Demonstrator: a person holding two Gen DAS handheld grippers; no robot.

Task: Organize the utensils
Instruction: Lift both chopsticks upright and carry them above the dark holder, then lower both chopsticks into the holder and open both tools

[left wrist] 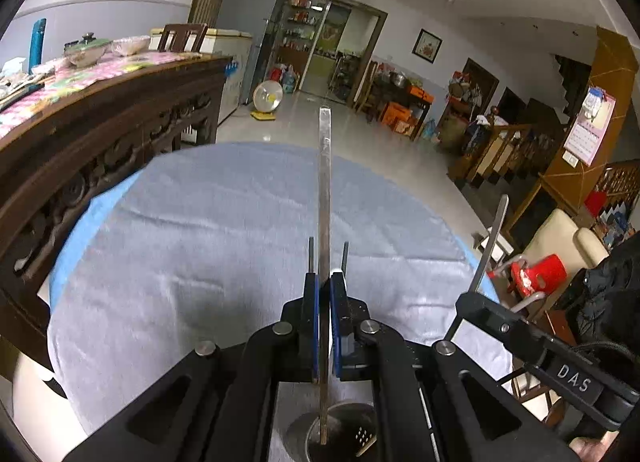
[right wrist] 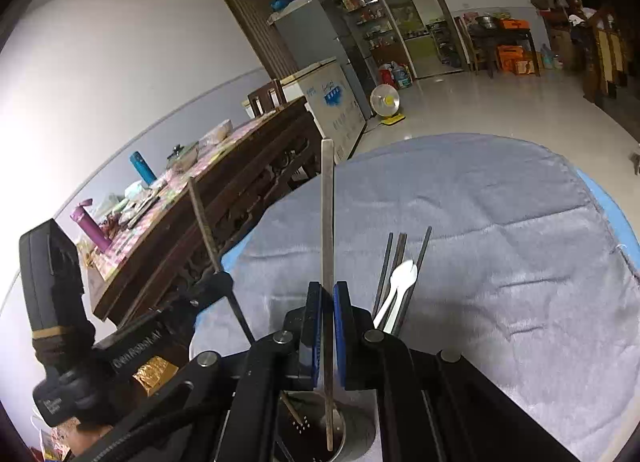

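Observation:
My left gripper (left wrist: 324, 282) is shut on a long metal chopstick (left wrist: 325, 182) whose lower end dips into a perforated metal utensil cup (left wrist: 304, 428) below the fingers. My right gripper (right wrist: 327, 290) is shut on another metal chopstick (right wrist: 328, 214), its lower end in the same metal cup (right wrist: 340, 428). The right gripper shows in the left wrist view (left wrist: 476, 294) with its chopstick (left wrist: 494, 238). The left gripper shows in the right wrist view (right wrist: 218, 276) with its chopstick (right wrist: 204, 222). Several dark chopsticks (right wrist: 420, 262) and a white plastic spoon (right wrist: 400, 282) lie on the grey towel (right wrist: 500, 242).
The grey towel (left wrist: 224, 230) covers a round table with a blue edge. A dark carved wooden table (left wrist: 100, 122) with a pink cloth, bowls and bottles stands to the left. A red plastic stool (left wrist: 540, 272) and a cream chair (left wrist: 560, 238) stand to the right.

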